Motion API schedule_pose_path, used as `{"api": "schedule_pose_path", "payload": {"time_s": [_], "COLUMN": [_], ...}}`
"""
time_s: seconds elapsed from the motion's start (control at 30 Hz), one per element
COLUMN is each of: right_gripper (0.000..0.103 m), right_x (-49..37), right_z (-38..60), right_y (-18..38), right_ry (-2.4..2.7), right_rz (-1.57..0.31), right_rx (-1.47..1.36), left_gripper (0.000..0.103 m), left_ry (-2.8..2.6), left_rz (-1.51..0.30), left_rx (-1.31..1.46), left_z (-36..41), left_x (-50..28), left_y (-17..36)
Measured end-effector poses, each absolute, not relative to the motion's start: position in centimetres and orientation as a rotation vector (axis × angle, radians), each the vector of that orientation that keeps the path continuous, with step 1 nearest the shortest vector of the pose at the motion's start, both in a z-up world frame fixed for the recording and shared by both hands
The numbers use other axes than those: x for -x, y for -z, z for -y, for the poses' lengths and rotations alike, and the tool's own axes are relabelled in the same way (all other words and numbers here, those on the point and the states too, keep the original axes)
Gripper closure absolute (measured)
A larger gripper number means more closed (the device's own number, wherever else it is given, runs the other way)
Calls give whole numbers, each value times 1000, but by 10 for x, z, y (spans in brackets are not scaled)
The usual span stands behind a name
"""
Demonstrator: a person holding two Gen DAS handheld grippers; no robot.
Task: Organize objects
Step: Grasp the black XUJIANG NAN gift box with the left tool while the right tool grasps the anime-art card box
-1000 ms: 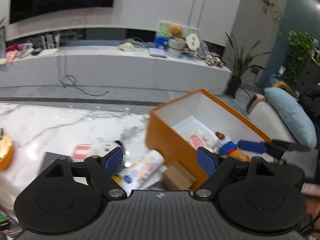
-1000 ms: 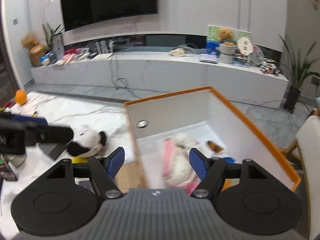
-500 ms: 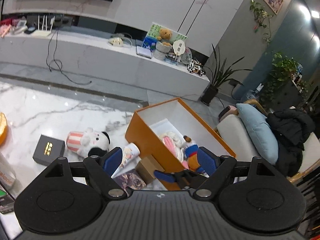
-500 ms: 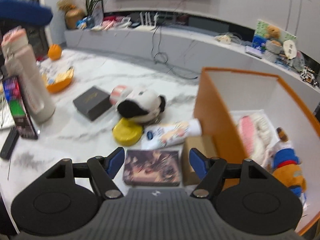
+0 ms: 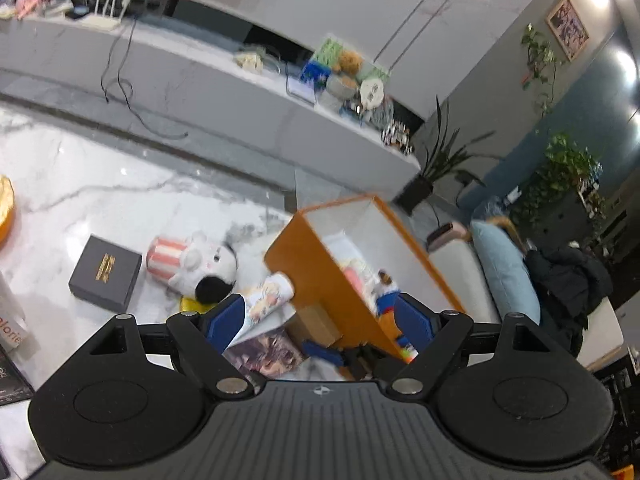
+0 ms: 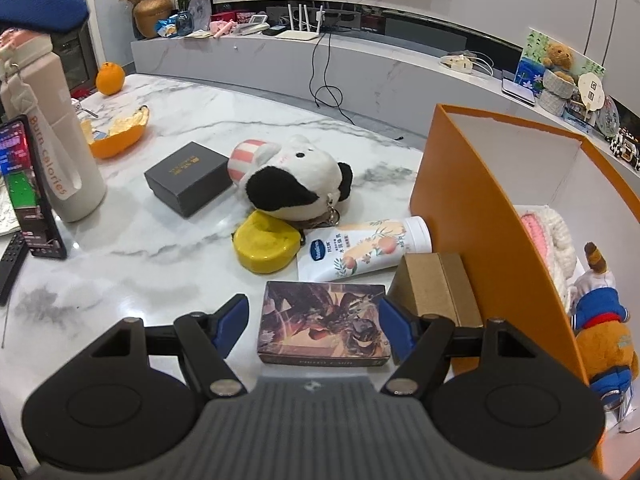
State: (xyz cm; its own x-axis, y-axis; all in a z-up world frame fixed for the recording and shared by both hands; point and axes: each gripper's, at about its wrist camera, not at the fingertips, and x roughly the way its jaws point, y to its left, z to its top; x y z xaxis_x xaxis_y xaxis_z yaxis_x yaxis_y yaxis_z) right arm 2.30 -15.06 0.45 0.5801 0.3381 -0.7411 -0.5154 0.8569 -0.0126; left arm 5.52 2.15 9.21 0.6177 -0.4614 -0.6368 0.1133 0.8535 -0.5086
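Card box: we see the illustrated card box (image 6: 323, 323) lying flat on the marble table (image 6: 132, 240), framed between the two blue fingers of the right gripper (image 6: 313, 322) — neither pad touches it.
Right gripper: we read its fingers as released, spread wider than the box and holding nothing.
Left gripper: the left gripper (image 5: 320, 318) hovers higher above the same clutter, fingers spread wide and empty; below it we see the right gripper's blue fingertip.
Cardboard box: a small brown cardboard box (image 6: 438, 288) sits just right of the card box, touching the wall of the orange bin.
Lotion tube: a white Vaseline tube (image 6: 366, 250) lies on its side behind the card box, its cap against the bin.
Yellow case: a round yellow case (image 6: 266, 246) rests left of the tube, partly under the plush.
Plush: a black-and-white plush (image 6: 292, 184) with a striped pink hat lies beside a dark gift box (image 6: 188, 178).
Orange bin: the orange bin (image 6: 452, 192) — white inside — holds a pink-and-white knitted toy (image 6: 548, 236) and a bear in blue clothes (image 6: 604, 320).
Table's far left: a beige water bottle (image 6: 52, 136), a lit phone (image 6: 28, 188) and orange peel (image 6: 116, 136).
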Motion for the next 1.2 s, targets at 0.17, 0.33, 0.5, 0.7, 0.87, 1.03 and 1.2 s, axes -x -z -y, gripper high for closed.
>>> {"api": "schedule_pose_path", "payload": {"time_s": [0.17,0.33,0.5,0.7,0.87,1.03,1.2], "right_gripper": [28,28,28,27,26,25,25], "right_x": [-25,-25,-25,-21,-20,-24,-25], "right_z": [146,141,134,126,127,129,133], "right_y": [6,18,25,31,26,23,23], "right_ry": [-486,-485,-490,-466,-477,-475,-471], "right_rz": [-815,-836,-833,-775,-759,-757,-767], "right_rx": [254,265,272,327,332,317,309], "left_gripper": [6,7,8,8,7,6,7], "left_ry": [225,37,14,-5,-65,-72,-75], "left_rz": [-827,-874,-899,-823,-743,-797,-843], "left_rx": [339,284,252,5,-115,-53,-56], "left_z": [-51,-84,-78,-52,-56,-69,-72], "left_x": [-66,-90,-101,-106,-108,-121,-128], "left_y": [-53,-3,27,43,52,67,83]}}
